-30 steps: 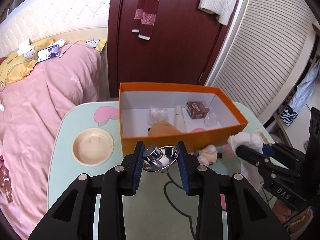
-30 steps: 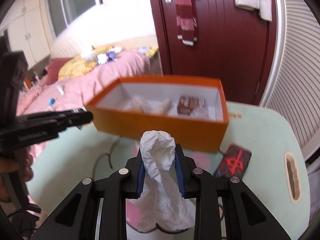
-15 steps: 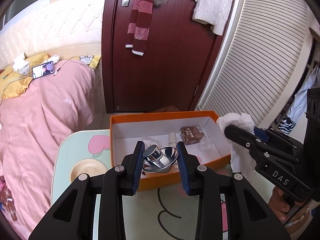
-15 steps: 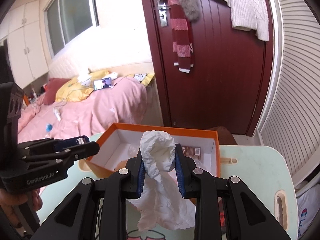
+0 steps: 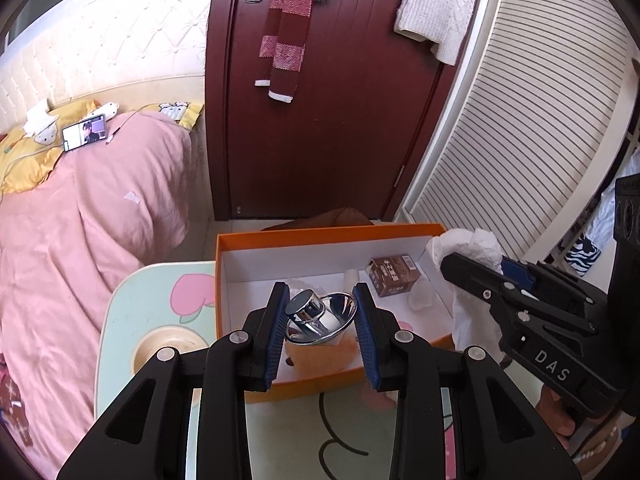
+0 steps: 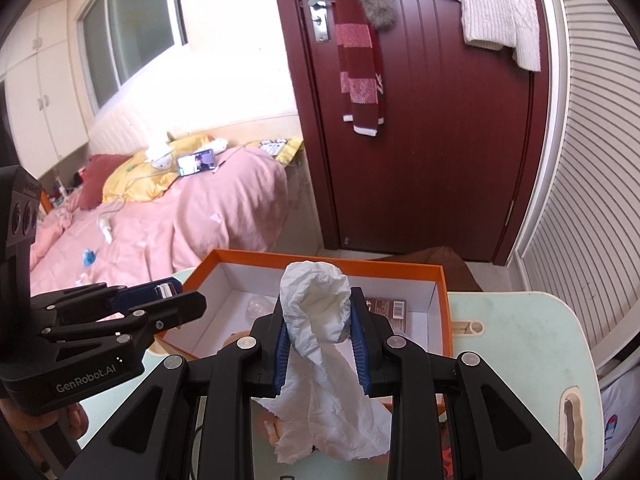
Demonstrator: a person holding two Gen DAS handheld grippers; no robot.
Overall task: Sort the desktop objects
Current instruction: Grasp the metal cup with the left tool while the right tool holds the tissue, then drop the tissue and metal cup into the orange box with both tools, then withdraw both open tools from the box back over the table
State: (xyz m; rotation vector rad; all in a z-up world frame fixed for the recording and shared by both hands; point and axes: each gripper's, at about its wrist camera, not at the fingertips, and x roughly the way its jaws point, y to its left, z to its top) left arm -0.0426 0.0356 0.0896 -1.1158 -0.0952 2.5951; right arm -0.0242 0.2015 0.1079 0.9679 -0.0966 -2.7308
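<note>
Desktop objects are partly sorted already: the orange box (image 5: 328, 236) on the pale green table (image 5: 160, 292) holds a brown carton (image 5: 394, 276), a white tube (image 5: 351, 278), some clear plastic bits and an orange-tan soft thing near its front wall. Both grippers carry something above it. The left gripper (image 5: 321, 328) is clamped on a shiny metal funnel (image 5: 320, 316), held tilted over the front part of the box. The right gripper (image 6: 319, 344) pinches a crumpled white tissue (image 6: 320, 336), whose loose tail hangs below the pads, over the box's right end (seen from the left wrist view, it sits beside the right wall).

By my reckoning two drops are pending, then more remains: a cream bowl (image 5: 160, 350) sits on the table left of the box, and something pinkish lies under the tissue, too hidden to name. Whether the bowl belongs in the box, I cannot tell.
</note>
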